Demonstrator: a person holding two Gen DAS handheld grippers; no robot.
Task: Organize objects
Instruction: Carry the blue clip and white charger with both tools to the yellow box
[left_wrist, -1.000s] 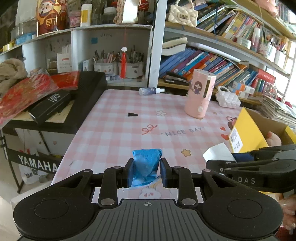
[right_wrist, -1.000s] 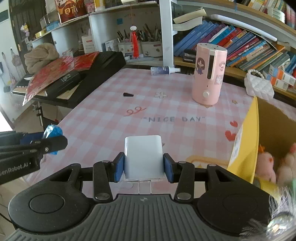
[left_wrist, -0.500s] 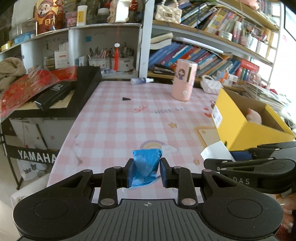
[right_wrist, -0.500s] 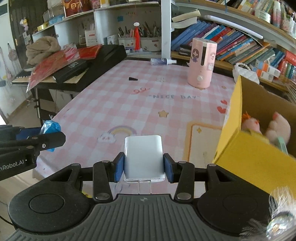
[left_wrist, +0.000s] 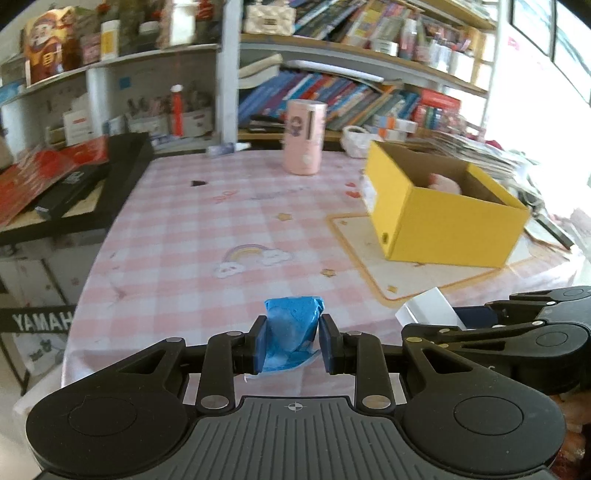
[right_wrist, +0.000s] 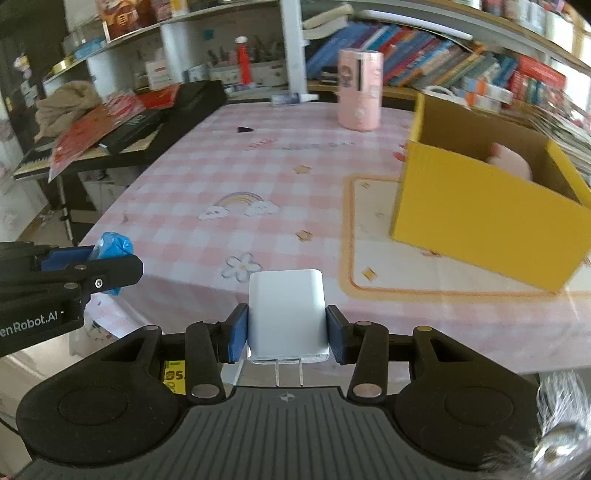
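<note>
My left gripper (left_wrist: 291, 345) is shut on a crumpled blue packet (left_wrist: 291, 332), held over the near edge of the pink checked table (left_wrist: 207, 236). The right gripper (right_wrist: 286, 334) is shut on a white plug charger (right_wrist: 286, 308) whose prongs point back at the camera. Each gripper shows in the other's view: the right one (left_wrist: 439, 321) low at the right with the white charger (left_wrist: 428, 310), the left one (right_wrist: 107, 260) at the left with the blue packet (right_wrist: 110, 243). A yellow cardboard box (left_wrist: 443, 218) stands open at the table's right, with a pink plush toy (left_wrist: 445, 182) inside.
A pink cylinder device (left_wrist: 304, 136) stands at the table's far side, with a small spray bottle (left_wrist: 227, 148) and a black scrap (left_wrist: 198, 182) near it. A black keyboard case (left_wrist: 92, 188) with red packets borders the left. Bookshelves (left_wrist: 351, 92) fill the back.
Both grippers have drawn back from the table toward its near edge, still holding the blue packet and the charger. The yellow box now shows whole at the right.
</note>
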